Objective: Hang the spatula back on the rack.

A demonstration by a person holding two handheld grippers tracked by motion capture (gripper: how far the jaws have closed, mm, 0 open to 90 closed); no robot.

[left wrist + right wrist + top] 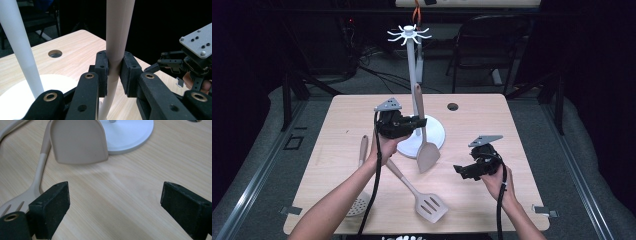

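A beige solid spatula stands nearly upright, its blade low over the table beside the white round base of a utensil stand. My left gripper is shut on its handle, the pads pressing on both sides. The stand's white pole rises just behind, with a ring of hooks on top. My right gripper hovers low over the table to the right of the blade, open with bare wood between its jaws.
A slotted spatula and a perforated skimmer lie on the wooden table near its front edge, left of the right gripper. A cable hole sits at the back. A chair stands beyond the table.
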